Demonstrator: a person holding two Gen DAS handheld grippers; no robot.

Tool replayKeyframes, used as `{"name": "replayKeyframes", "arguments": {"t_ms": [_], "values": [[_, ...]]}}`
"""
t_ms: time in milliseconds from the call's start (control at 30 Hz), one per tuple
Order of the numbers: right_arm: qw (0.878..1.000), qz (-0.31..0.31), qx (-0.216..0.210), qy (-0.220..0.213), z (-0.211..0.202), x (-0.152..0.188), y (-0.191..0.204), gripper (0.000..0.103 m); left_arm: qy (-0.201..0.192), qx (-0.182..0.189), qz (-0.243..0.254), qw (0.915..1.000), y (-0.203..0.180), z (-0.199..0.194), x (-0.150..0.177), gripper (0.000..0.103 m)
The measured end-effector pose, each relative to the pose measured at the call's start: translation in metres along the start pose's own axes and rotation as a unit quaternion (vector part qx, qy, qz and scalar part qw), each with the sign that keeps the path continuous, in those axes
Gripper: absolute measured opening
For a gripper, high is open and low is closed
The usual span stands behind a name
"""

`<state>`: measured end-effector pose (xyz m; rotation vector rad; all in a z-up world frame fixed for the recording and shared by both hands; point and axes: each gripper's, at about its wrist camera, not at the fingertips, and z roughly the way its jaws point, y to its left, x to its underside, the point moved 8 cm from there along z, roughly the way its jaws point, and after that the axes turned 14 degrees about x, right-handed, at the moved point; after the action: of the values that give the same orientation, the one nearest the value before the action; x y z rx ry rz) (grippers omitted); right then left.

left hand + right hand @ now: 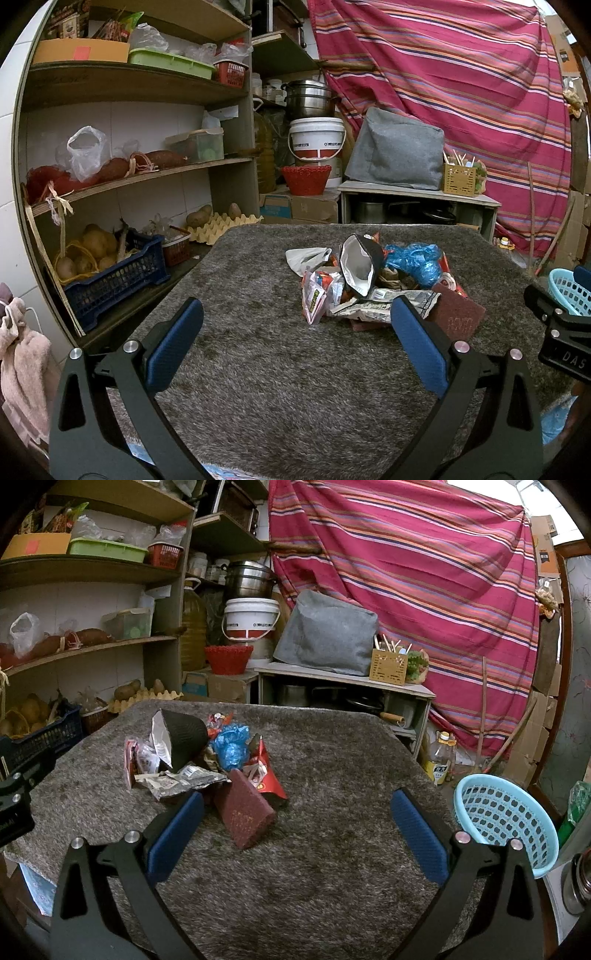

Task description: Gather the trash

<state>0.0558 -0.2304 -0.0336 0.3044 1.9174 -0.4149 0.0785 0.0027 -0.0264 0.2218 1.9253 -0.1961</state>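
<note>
Between the blue fingers (pixel 177 343) of the left gripper (pixel 295 314) is only fuzzy gray rug. Its jaws are wide and hold nothing. The right gripper (pixel 297 805) has wide jaws too, with nothing in them. Just past both lies the trash pile (pixel 373 280) on the bench (pixel 258 369). It has a black bag with a silver inside (pixel 181 738), a crumpled blue plastic bag (pixel 231 746), a red snack bag (pixel 267 779) and a dark red scrub pad (pixel 245 812). A light blue basket (pixel 517 845) sits at the right edge of the bench. Shelves (pixel 122 85) stand behind on the left.
</note>
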Motion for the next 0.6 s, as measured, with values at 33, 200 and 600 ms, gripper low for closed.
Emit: {"name": "replayKeyframes", "arguments": {"t_ms": [33, 200, 600], "values": [[1.0, 0.0, 0.0, 0.0, 0.0002, 0.0002, -0.0001, 0.099, 0.0, 0.0, 0.0, 1.0, 0.0001, -0.0002, -0.0003, 0.098], [1.0, -0.001, 0.0, 0.0, 0.0008, 0.0003, 0.0, 0.099, 0.0, 0.0, 0.0, 1.0, 0.0001, 0.0, -0.0001, 0.098], [1.0, -0.001, -0.001, 0.002, 0.0017, 0.0004, -0.0002, 0.099, 0.0, 0.0, -0.001, 1.0, 0.0002, 0.0, 0.0001, 0.098]]}}
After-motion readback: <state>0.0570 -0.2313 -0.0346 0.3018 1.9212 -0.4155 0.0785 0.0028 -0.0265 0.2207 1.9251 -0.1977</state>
